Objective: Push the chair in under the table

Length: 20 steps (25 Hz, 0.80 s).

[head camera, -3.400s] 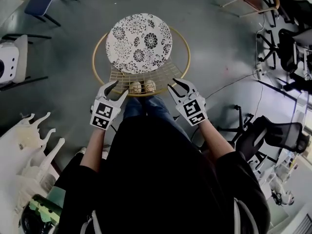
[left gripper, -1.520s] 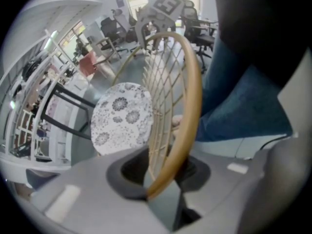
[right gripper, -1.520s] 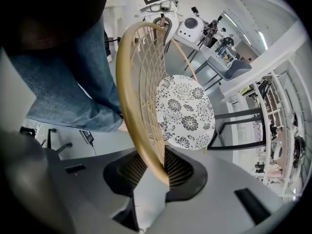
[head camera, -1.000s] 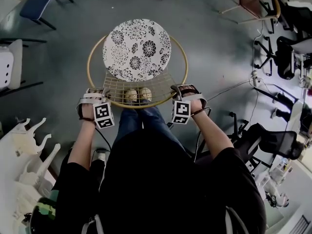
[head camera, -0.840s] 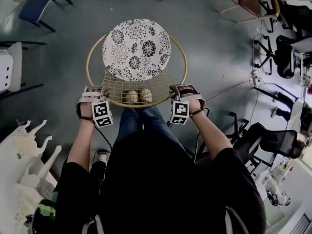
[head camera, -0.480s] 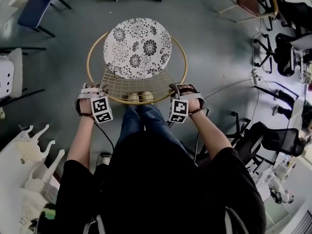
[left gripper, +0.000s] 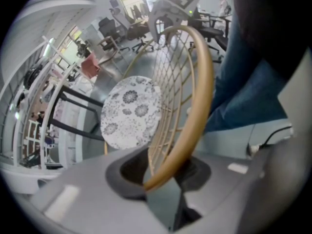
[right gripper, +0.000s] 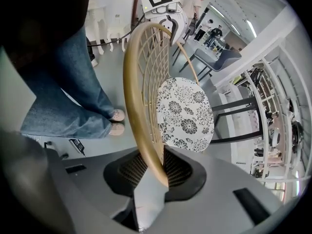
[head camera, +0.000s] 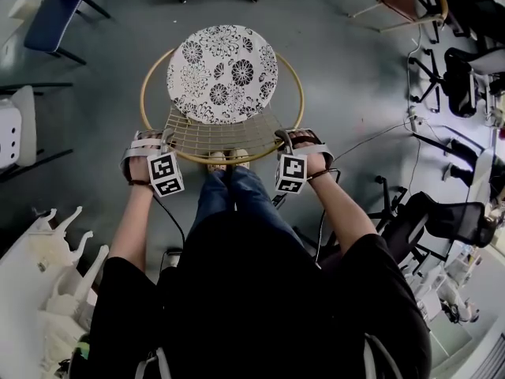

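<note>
Head view overhead; gripper views close; all share chair [head camera: 225,73].

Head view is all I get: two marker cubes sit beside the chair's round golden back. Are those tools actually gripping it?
Observer: Yes. In the left gripper view, the left gripper has its fingers closed on the chair's golden rim.
Visitor: And the other one?
Observer: The right gripper view shows the right gripper clamped on that rim too, with the rim running between ribbed pads.
Visitor: Is anyone else around?
Observer: Yes, the right gripper view catches a person standing far off in the background.
</note>
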Motion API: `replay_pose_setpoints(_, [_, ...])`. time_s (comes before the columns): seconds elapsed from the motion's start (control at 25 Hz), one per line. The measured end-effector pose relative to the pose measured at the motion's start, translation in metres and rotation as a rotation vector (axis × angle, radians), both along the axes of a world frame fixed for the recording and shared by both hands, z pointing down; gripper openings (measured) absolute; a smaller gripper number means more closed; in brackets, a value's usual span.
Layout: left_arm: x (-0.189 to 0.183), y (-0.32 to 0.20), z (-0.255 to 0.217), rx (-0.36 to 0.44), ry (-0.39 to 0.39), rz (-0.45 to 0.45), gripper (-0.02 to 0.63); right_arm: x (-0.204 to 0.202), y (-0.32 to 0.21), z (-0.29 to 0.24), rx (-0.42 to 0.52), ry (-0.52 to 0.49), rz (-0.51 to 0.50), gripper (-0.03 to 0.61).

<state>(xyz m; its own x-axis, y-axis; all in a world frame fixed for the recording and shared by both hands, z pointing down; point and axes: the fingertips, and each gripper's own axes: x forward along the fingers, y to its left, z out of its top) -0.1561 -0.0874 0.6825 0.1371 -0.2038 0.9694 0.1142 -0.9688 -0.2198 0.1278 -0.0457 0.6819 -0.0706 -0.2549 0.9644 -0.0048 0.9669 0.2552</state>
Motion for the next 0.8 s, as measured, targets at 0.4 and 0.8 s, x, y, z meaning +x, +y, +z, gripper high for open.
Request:
replay_pose_setpoints(0.4, [0.002,-0.002,0.002,-0.006,0.002,0.001,0.131,0.003,-0.001,0.002,0.013,0.011,0.002,0.097])
replay_pose_setpoints(0.8, [0.004,-0.015,0.004,-0.008,-0.002,-0.018,0.137,0.006,-0.014,0.003,0.037,0.03,0.014,0.097])
